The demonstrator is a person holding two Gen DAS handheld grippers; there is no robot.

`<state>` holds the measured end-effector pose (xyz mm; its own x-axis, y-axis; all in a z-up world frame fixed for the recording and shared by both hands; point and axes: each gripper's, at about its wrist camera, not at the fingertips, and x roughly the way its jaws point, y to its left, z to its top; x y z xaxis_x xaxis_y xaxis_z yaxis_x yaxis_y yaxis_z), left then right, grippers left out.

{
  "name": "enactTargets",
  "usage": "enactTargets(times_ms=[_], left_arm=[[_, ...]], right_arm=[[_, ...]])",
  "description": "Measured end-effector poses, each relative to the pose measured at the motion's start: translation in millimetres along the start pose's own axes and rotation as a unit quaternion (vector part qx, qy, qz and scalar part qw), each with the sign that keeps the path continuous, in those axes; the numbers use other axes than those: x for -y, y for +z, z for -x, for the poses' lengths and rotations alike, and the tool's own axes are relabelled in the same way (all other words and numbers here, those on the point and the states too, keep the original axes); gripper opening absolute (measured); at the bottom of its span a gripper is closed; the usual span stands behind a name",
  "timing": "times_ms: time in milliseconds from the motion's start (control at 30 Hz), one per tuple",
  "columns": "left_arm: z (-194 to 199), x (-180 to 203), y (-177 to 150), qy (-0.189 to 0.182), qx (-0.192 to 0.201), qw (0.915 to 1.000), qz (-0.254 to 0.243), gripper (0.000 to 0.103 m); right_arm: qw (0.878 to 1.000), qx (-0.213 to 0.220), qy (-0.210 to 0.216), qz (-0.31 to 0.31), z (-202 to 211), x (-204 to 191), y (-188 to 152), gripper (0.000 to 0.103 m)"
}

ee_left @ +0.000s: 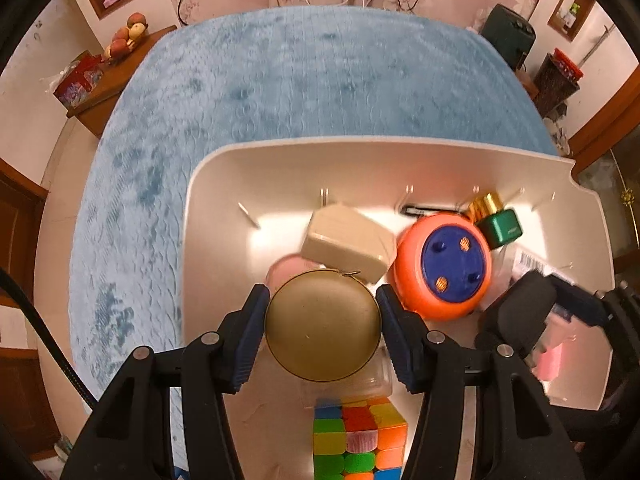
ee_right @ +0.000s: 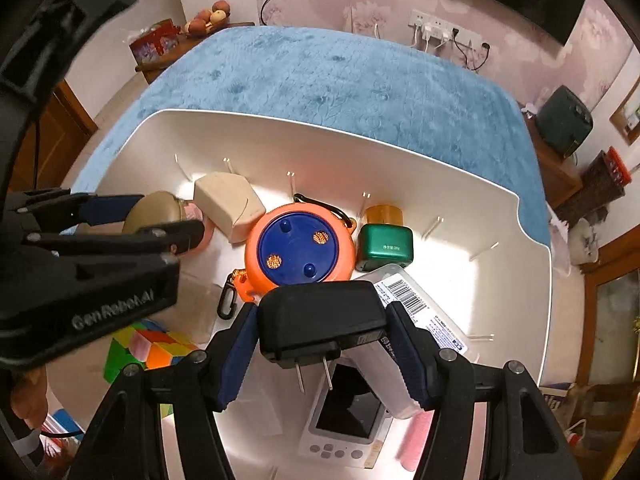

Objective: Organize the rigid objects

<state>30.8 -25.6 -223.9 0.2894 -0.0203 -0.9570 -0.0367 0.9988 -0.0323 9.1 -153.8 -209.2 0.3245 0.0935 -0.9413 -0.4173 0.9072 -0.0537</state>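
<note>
Progress looks well along, judging by how full the white bin (ee_right: 532, 240) is; I take that bin, sitting on the blue blanket (ee_left: 280, 88), as my landmark. Inside it, toward its far wall, lie a beige block (ee_right: 228, 206), an orange-and-blue round toy (ee_right: 300, 254) and a green-and-gold bottle (ee_right: 386, 240); nearer my side sit a barcoded clear case (ee_right: 420, 308), a multicoloured puzzle cube (ee_left: 358, 438) and a small white device with a screen (ee_right: 344, 424).

Two pieces are not yet set down; my left gripper (ee_left: 322, 318) has its jaws pressed against either side of a round gold tin (ee_left: 322, 326), held above the bin's left half, just over something pink (ee_left: 286, 272) (I cannot tell what it is); my right gripper (ee_right: 322, 354) is clamped on a black plug adapter (ee_right: 320, 326), prongs pointing back at me, hanging over the bin's middle just in front of the orange toy.

What remains, as I read it, is releasing these two into the bin; the blanket beyond the bin shows nothing else waiting, though I cannot see the area behind the grippers.
</note>
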Motion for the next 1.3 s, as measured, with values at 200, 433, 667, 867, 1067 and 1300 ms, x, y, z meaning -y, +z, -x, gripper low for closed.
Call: enactTargets(times_ms=[200,433,667,867,1067,1300], left_arm=[[1.5,0.7,-5.6,-0.009,-0.003,0.9999,0.003,0.076],[14.0,-3.0,-5.2,-0.007,0.005,0.9999,0.008,0.087],[56.2,-7.6,-6.1,-0.004,0.035,0.9994,0.008,0.087],[111.0,-12.5,-6.4,-0.002,0.078,0.9967,0.019,0.087],[159.9,-16.4,-13.4,0.004,0.114,0.9930,0.033,0.087],[193.5,-18.3,-22.6,0.001,0.139,0.9895,0.039,0.087]], right_arm=[[1.000,0.002,-0.002,0.005,3.8,-5.0,-1.6,0.072],[1.000,0.019,0.001,-0.003,23.6,-6.4,1.0,0.073],[0.998,0.056,0.009,-0.024,73.0,-3.4,8.1,0.073],[0.996,0.077,0.012,-0.040,116.3,-2.3,10.3,0.073],[0.994,0.091,0.009,-0.061,151.8,0.4,8.2,0.074],[0.990,0.120,-0.003,-0.079,185.9,-2.1,5.1,0.081]])
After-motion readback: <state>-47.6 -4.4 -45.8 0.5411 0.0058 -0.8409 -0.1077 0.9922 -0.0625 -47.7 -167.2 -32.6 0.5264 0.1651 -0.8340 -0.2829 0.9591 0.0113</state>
